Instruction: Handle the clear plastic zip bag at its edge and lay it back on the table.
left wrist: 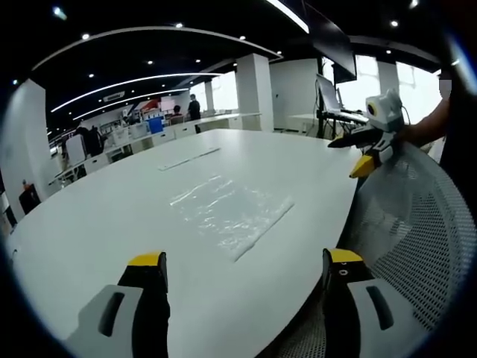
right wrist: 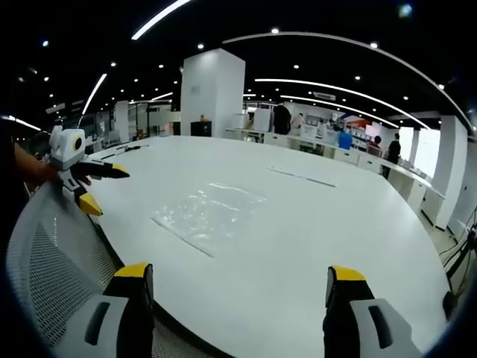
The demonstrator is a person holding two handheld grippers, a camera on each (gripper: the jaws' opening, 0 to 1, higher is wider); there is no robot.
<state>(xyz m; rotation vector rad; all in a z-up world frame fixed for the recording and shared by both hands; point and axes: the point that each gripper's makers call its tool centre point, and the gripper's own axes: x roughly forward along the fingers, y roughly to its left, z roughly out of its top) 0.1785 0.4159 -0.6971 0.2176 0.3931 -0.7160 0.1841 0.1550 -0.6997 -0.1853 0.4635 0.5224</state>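
A clear plastic zip bag (left wrist: 229,209) lies flat and wrinkled on the big white table (left wrist: 112,216); the right gripper view shows the same bag (right wrist: 206,212) on that table (right wrist: 313,231). My left gripper (left wrist: 246,262) stands open at the table's near edge, short of the bag, with nothing between its jaws. My right gripper (right wrist: 237,271) is open too, over the table edge, nothing held. The right gripper (left wrist: 367,148) also appears at the right of the left gripper view, held by a hand. The left gripper (right wrist: 83,183) comes in from the left of the right gripper view.
A grey mesh chair back (left wrist: 417,224) sits at the table's edge, seen too as mesh (right wrist: 52,253) on the left. Thin flat strips (left wrist: 188,158) lie farther along the table. White pillars (right wrist: 212,93), desks and several people stand in the background.
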